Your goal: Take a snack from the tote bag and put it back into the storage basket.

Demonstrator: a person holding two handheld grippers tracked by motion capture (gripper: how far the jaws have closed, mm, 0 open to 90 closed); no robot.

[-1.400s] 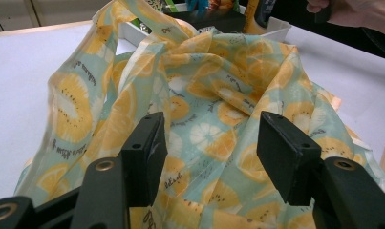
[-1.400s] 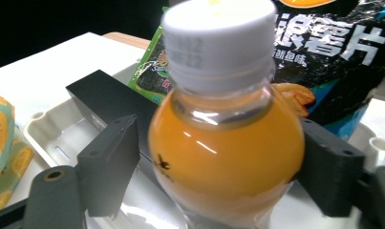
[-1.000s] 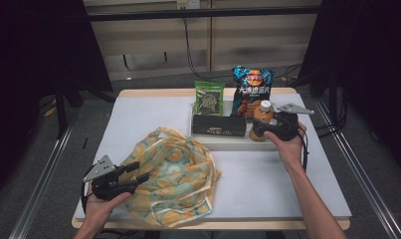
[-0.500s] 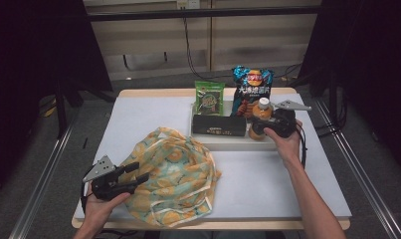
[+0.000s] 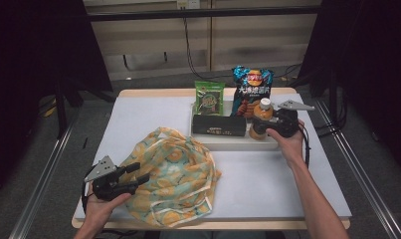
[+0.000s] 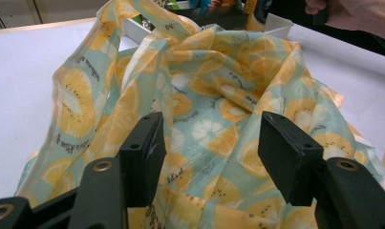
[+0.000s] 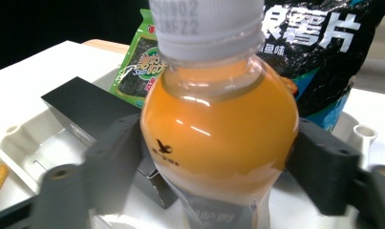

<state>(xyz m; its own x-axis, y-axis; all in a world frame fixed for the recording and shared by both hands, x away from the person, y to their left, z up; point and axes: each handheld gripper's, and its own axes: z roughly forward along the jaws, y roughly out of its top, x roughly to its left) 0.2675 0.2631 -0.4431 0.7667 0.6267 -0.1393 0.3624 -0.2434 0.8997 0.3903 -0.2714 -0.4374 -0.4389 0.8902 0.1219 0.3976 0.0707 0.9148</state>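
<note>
The right gripper (image 7: 219,162) has its jaws pinching the clear plastic orange-juice bottle (image 7: 219,124), having just been widening; beside the bottle lies a black box (image 7: 85,112). The left gripper (image 6: 209,152) holds its jaws spread over the fruit-print fabric bag (image 6: 219,95).

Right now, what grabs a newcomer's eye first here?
The fruit-print bag, crumpled at the table's near left, with the left gripper poised open over its fabric. Next, the orange juice bottle upright in the white tray at the far side, the right gripper closed around its belly; its jaws have just been opening. A chip bag stands behind.

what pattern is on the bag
Orange citrus slices on pale mint fabric bag, clearest in the left gripper view.
</note>
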